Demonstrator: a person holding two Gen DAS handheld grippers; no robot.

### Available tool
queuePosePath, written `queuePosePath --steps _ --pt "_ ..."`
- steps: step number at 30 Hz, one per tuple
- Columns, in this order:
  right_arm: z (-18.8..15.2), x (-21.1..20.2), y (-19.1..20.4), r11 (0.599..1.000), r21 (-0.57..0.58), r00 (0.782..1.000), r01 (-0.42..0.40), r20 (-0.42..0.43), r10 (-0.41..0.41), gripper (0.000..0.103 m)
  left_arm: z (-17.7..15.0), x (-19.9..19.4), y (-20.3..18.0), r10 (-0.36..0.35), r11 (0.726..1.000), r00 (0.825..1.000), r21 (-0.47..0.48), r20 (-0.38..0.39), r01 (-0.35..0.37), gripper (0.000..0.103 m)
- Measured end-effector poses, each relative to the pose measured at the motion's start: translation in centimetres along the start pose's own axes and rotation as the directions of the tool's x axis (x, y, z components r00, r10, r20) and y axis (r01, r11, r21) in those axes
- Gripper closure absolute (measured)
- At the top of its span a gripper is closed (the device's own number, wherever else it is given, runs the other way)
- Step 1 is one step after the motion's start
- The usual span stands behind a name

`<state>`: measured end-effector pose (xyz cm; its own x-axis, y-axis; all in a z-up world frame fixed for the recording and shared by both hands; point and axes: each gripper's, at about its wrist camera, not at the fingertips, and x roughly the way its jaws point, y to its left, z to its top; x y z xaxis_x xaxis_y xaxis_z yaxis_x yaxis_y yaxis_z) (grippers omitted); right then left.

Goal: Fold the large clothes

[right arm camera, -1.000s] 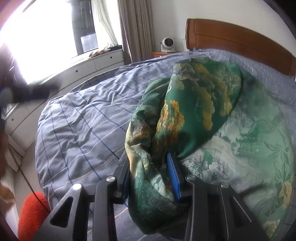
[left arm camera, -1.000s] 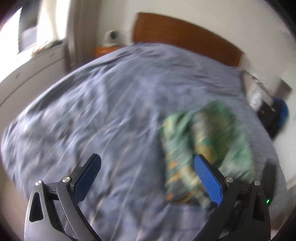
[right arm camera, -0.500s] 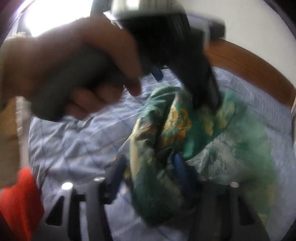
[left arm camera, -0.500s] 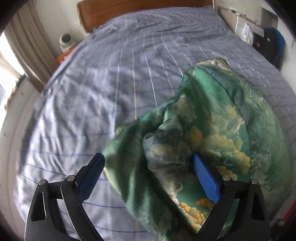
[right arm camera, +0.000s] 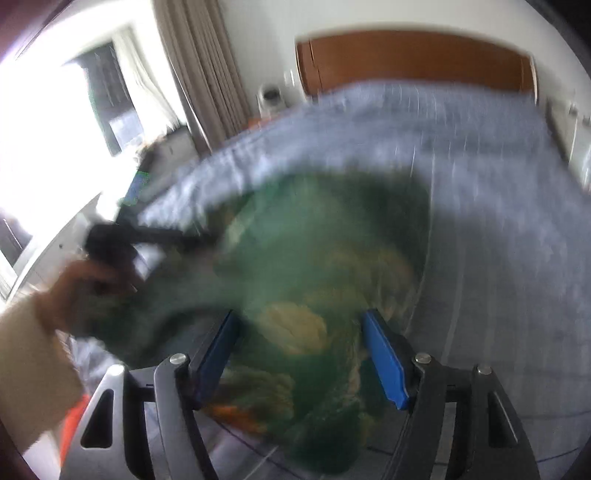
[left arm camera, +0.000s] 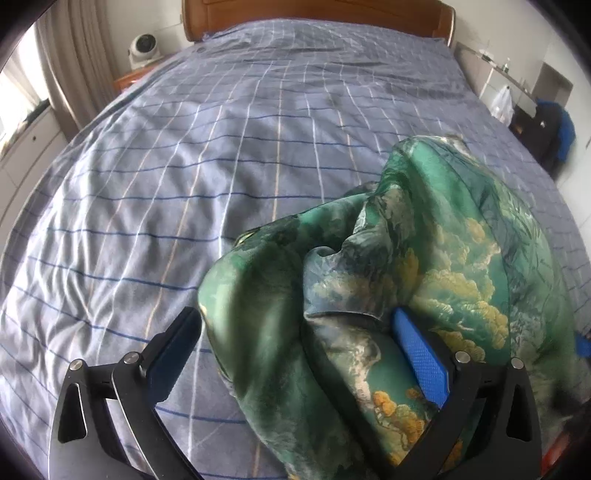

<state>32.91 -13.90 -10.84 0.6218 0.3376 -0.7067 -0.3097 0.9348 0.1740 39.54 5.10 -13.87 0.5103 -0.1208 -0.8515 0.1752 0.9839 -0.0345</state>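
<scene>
A large green silky garment (left arm camera: 424, 280) with a yellow and white landscape print lies bunched on the blue checked bedspread (left arm camera: 221, 155). My left gripper (left arm camera: 295, 350) is open, and folds of the garment lie between its fingers. In the blurred right wrist view the garment (right arm camera: 314, 280) lies between the wide-open fingers of my right gripper (right arm camera: 299, 350). The hand with the left gripper (right arm camera: 110, 247) shows at the left of that view, at the garment's left side.
A wooden headboard (left arm camera: 314, 13) stands at the far end of the bed. A nightstand with a small white fan (left arm camera: 142, 50) is at the far left, by the curtains. Dark bags and a blue item (left arm camera: 554, 129) stand beside the bed's right edge.
My right gripper has opened and let go of the garment. My left gripper swung over from the bare bedspread and now straddles the garment's folds.
</scene>
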Motion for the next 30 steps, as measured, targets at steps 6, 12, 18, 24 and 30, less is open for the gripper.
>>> queuePosePath --steps 6,12,18,24,30 --pt "-1.8 3.8 4.3 0.97 -0.119 0.976 0.214 -0.013 -0.217 0.024 -1.3 2.3 1.3 -0.02 0.996 1.0 -0.091 -0.02 0.018 0.0" --pt "-1.5 4.0 3.6 0.973 -0.118 0.979 0.2 -0.025 -0.204 0.023 -1.6 2.1 0.6 0.006 0.992 1.0 -0.13 0.026 -0.003 0.0" --pt "-0.3 0.7 2.7 0.986 -0.044 0.987 0.162 0.001 -0.162 0.017 -0.8 -2.4 0.9 -0.009 0.994 0.995 -0.107 0.098 0.019 0.0" --pt "0.4 -2.8 0.8 0.994 0.047 0.994 0.102 0.023 -0.103 0.017 -0.2 -6.5 1.0 -0.015 0.995 0.991 -0.094 0.132 0.028 0.001" --pt "1.2 -5.5 -0.3 0.993 0.111 0.997 0.048 0.061 -0.055 0.017 -0.5 -10.3 0.5 -0.081 0.992 0.985 -0.081 0.155 0.095 0.001"
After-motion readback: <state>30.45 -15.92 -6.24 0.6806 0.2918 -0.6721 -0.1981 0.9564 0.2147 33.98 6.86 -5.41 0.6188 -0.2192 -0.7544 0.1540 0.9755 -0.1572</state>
